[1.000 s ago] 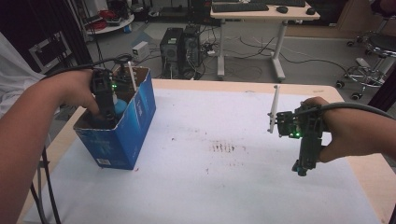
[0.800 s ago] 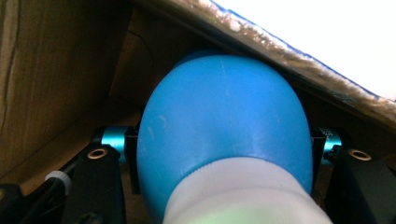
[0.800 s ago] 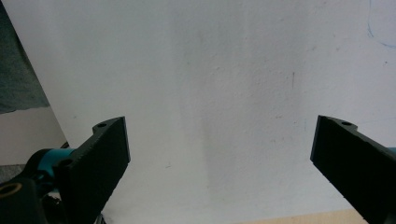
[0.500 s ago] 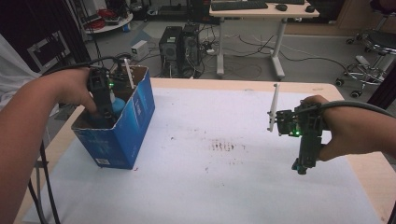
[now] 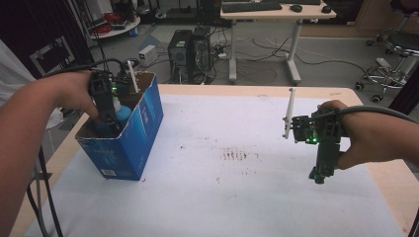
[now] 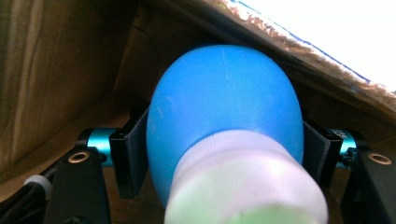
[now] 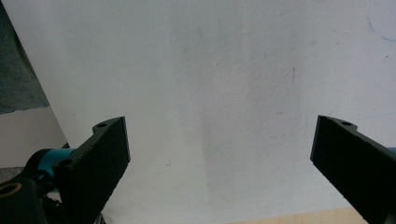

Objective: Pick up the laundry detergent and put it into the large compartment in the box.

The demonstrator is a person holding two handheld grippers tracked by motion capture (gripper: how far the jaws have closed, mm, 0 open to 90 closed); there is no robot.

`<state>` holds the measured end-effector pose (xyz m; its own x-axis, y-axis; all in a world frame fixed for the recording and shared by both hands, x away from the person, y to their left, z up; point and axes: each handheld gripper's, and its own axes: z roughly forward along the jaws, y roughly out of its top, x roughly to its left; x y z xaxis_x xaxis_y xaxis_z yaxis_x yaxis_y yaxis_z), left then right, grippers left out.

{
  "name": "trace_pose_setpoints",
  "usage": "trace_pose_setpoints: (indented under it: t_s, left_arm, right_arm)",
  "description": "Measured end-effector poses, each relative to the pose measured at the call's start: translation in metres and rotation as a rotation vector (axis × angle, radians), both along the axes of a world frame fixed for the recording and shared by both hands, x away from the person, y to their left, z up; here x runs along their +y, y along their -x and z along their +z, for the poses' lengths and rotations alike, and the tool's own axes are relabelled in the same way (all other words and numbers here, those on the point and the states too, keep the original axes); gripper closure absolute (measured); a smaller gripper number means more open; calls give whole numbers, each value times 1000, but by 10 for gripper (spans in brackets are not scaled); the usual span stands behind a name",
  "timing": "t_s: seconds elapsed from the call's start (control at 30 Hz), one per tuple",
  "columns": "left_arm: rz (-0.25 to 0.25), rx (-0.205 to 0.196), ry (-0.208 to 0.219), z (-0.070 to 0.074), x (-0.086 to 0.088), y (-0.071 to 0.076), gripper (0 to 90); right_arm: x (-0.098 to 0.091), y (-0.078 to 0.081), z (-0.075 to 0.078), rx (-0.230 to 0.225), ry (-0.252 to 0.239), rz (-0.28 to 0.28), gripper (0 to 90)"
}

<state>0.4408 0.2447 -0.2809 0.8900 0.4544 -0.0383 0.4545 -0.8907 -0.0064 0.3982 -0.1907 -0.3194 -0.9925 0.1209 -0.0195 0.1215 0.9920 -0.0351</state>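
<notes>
A blue bottle (image 6: 224,121) with a white cap sits inside the blue cardboard box (image 5: 133,143) at the table's left side. The left gripper (image 5: 106,111) reaches down into the box, its jaws pressed against both sides of the bottle. The box's printing is too small to read. Over the white table cover (image 5: 237,197), the right gripper (image 7: 219,158) hangs with jaws spread wide, holding nothing.
</notes>
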Motion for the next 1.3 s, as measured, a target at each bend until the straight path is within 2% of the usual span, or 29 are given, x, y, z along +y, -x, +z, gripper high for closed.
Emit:
trace_pose_setpoints:
  t_s: [0.4,0.6,0.9,1.1,1.3]
  left_arm:
    - [13,3,-1,7,3,1,283]
    - [21,-21,-11,17,4,2,274]
    - [24,-13,-17,27,3,5,244]
    - [41,-19,-14,37,5,9,210]
    - [30,-26,-16,51,5,16,182]
  right_arm:
    - [-1,1,1,-1,-6,1,37]
    - [-2,2,1,-4,-10,-7,37]
    - [0,3,2,-9,-22,4,37]
    - [-2,3,3,-10,-23,0,37]
    - [-3,3,4,-11,-27,-1,37]
